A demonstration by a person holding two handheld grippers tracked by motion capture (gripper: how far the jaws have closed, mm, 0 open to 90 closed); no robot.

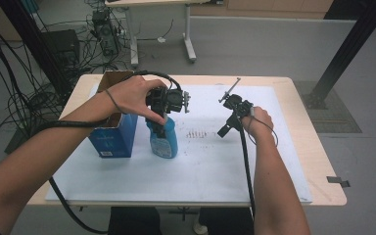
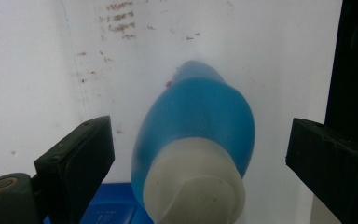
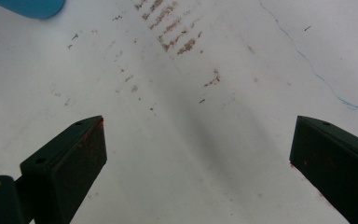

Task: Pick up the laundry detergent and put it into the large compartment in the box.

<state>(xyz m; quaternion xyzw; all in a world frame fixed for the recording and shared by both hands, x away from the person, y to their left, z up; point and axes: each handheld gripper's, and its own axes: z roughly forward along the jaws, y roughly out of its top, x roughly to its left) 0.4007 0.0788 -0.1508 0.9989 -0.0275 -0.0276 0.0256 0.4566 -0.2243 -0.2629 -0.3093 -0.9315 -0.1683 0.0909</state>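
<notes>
The left gripper [image 2: 200, 154] hangs directly over the bottle [image 2: 200, 126], its 2 jaws spread wide, 1 on each side of the white cap [image 2: 193, 189] and touching nothing. In the high view the left gripper [image 1: 169, 103] sits above the bottle [image 1: 164, 139], which stands upright on the white mat [image 1: 200, 171], just right of the blue box [image 1: 115, 137].

The bottle looks like smooth blue plastic, so I judge it slippery and slightly squeezable at the body, and stiff at the cap. If it holds liquid it will have some weight, and it seems tall enough to tip if pushed sideways. The best hold is probably the cap or the narrow neck just under it, where the jaws already bracket it and the shoulder below could stop it sliding. Squeezing the wide body risks the pads skating off.

The right gripper [image 3: 198, 154] is also spread open and empty, aimed at bare mat right of the bottle, near some brown marks [image 3: 177, 32]. In the high view, the right gripper [image 1: 235, 115] stays well apart from the bottle.
</notes>
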